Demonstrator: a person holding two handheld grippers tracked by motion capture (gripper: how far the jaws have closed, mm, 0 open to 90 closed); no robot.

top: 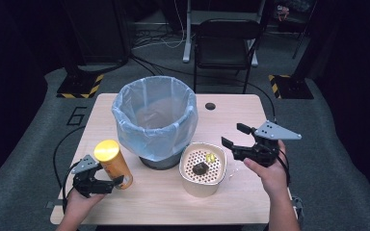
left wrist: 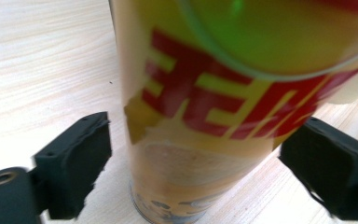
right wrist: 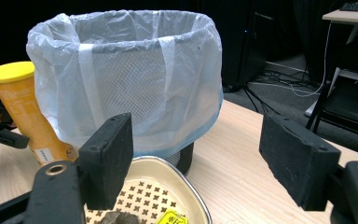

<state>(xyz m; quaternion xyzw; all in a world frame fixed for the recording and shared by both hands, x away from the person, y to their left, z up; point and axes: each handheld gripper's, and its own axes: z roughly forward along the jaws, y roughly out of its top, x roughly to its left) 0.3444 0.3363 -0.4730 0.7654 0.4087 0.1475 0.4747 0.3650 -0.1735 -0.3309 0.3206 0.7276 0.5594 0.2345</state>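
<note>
Canister (top: 113, 163) upright between left tool (top: 107, 184) jaws

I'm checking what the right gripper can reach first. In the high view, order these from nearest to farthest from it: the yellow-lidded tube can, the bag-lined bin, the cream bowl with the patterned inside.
From the right gripper:
1. Cream bowl with the patterned inside, just to its left, at the table's near middle.
2. Bin lined with a pale blue plastic bag, farther left and back.
3. Yellow-lidded orange tube can, far left, between the left gripper's jaws.
</note>
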